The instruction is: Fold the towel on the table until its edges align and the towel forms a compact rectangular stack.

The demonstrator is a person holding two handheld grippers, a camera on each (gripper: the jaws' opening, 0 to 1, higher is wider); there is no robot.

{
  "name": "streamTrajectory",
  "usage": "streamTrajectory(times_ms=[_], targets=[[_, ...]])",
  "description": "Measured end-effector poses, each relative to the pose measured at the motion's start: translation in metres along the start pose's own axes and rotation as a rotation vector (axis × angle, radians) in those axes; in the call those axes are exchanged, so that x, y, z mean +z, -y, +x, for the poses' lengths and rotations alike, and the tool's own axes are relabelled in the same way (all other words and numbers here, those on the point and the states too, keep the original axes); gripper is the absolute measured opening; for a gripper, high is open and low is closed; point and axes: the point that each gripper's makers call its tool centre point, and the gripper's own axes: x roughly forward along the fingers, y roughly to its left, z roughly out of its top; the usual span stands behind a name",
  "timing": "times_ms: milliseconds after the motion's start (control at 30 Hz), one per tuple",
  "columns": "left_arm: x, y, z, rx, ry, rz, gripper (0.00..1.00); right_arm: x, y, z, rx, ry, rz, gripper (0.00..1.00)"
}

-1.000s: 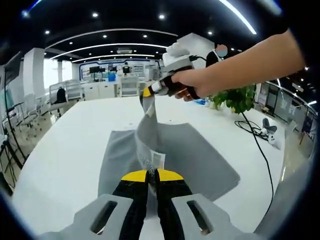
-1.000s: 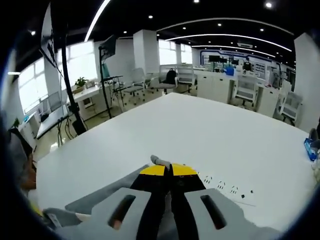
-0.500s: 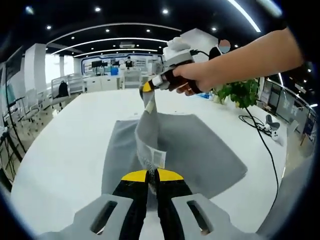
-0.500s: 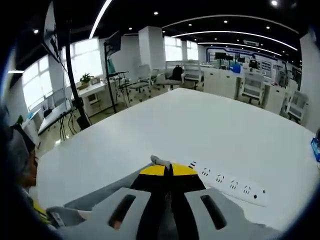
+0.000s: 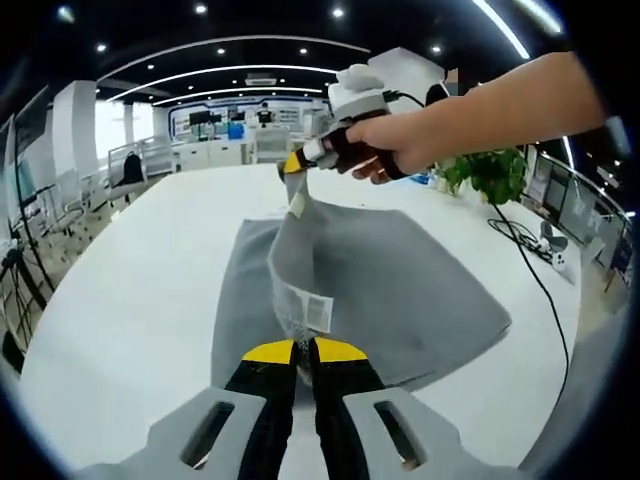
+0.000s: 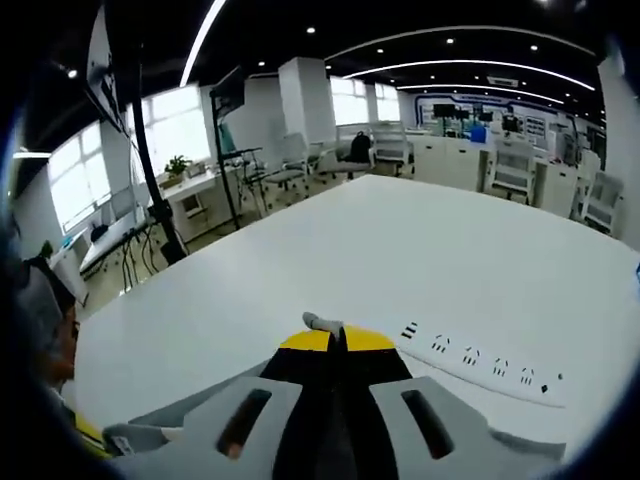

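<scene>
The grey towel is spread near the middle of the white surface, one edge lifted between both tongs. The left tongs are pressed shut on the corner by the label, the right tongs on the other corner. Both corners should be carried across level, kept taut, and laid onto the opposite edge.
</scene>
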Motion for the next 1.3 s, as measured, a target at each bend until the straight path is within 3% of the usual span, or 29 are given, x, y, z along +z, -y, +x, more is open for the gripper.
streamTrajectory(times_ms=[300, 533, 767, 967, 1300], targets=[[-0.010, -0.004, 0.004, 0.003, -0.016, 0.000, 0.05, -0.008, -0.004, 0.006, -0.004, -0.005, 0.018, 0.00], [-0.025, -0.012, 0.015, 0.010, -0.052, 0.014, 0.06, -0.018, -0.004, 0.027, -0.008, -0.031, 0.055, 0.00], [-0.031, -0.018, 0.018, 0.017, -0.055, -0.003, 0.06, -0.025, -0.003, 0.044, -0.018, -0.050, 0.039, 0.02], [-0.038, -0.021, 0.022, 0.018, -0.066, -0.019, 0.06, -0.016, -0.001, 0.041, -0.010, 0.010, 0.048, 0.13], [-0.040, -0.028, 0.020, 0.028, -0.076, -0.059, 0.08, -0.008, 0.006, 0.028, -0.015, 0.022, 0.048, 0.12]])
